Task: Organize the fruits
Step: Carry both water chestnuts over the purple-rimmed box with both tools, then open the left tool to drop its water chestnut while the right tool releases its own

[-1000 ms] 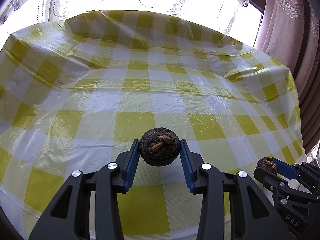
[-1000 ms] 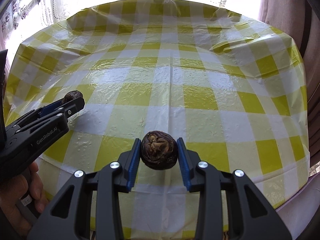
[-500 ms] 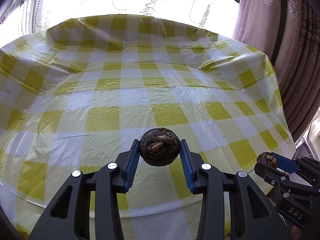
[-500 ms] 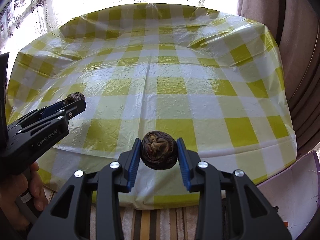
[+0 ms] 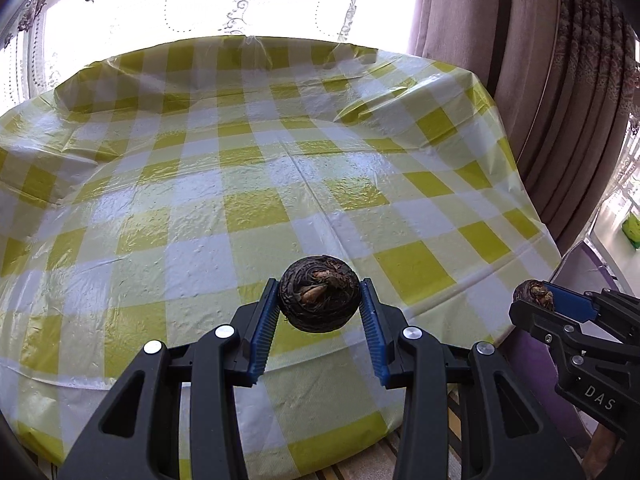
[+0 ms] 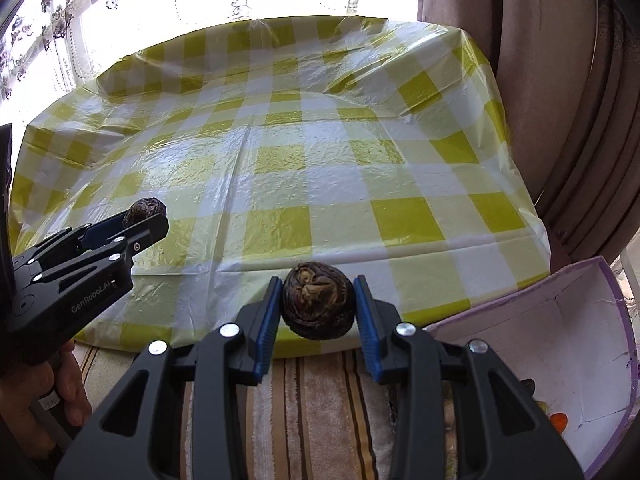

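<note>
My left gripper [image 5: 319, 305] is shut on a dark brown wrinkled round fruit [image 5: 319, 294] and holds it in the air over the near edge of the table. My right gripper [image 6: 317, 305] is shut on a second dark wrinkled fruit [image 6: 319, 306], held past the table's near edge, above a striped cloth. Each gripper shows in the other's view: the right one [image 5: 536, 298] at lower right with its fruit [image 5: 534, 295], the left one [image 6: 146, 214] at left with its fruit [image 6: 145, 209].
The table [image 5: 256, 168] wears a glossy yellow-and-white checked plastic cover [image 6: 320, 168]. A purple-edged open cardboard box [image 6: 560, 344] stands at lower right beside the table, with a small orange item [image 6: 559, 421] inside. Brown curtains [image 5: 560, 100] hang at right. A striped cloth [image 6: 320, 400] lies below.
Both grippers have pulled back from the table and drifted right, each still holding its fruit. The table's near edge, the striped cloth and the box have come into view.
</note>
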A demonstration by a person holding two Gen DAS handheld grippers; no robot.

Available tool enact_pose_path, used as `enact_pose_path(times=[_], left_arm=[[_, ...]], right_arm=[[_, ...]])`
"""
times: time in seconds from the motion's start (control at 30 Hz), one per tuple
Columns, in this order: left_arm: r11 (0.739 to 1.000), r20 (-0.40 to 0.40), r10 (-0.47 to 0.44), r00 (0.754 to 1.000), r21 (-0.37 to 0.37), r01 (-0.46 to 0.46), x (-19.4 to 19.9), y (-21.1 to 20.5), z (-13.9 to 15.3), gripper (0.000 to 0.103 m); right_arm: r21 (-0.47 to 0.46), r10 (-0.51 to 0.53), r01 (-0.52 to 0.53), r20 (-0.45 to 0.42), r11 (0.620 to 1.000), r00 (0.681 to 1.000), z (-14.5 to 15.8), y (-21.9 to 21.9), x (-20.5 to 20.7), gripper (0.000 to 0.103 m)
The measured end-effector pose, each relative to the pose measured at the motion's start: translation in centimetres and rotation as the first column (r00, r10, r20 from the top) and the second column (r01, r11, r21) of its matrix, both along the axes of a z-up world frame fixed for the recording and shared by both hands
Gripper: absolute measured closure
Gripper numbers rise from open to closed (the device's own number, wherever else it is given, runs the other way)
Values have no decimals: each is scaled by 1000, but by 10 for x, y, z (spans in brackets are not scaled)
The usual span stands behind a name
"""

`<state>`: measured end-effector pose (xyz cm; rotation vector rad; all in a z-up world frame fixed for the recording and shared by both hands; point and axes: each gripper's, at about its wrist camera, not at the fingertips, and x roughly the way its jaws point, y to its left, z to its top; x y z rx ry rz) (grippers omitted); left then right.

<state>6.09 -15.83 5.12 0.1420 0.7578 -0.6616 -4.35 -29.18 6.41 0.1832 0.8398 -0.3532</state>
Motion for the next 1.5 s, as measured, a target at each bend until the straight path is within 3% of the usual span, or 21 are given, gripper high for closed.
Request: enact_pose_path(times=[0.23, 0.57, 1.13, 1.3, 1.4, 1.5], left_arm=[[995, 2, -102, 995, 11, 102, -32, -28, 0, 65], [968, 13, -247, 969, 49, 246, -82, -74, -3, 65], [886, -68, -449, 891, 94, 454, -143, -153, -29, 65], [884, -35, -448, 893, 132, 449, -149, -165, -29, 65], [873, -37, -469, 883, 134, 469, -154, -173, -30, 65], [846, -34, -514, 857, 145, 513, -165, -183, -33, 65]], right_arm=[[-23, -77, 77, 0, 997, 997, 2, -23, -32, 67], [-20, -181, 181, 1, 983, 984, -7, -60, -80, 67], [-27, -367, 366, -60, 930, 928, -47, -123, -146, 67], [-67, -399, 395, -76, 916, 914, -47, -134, -155, 67], [-74, -423, 417, -95, 906, 901, -52, -143, -163, 67], [-82, -442, 435, -113, 897, 890, -58, -150, -170, 67]])
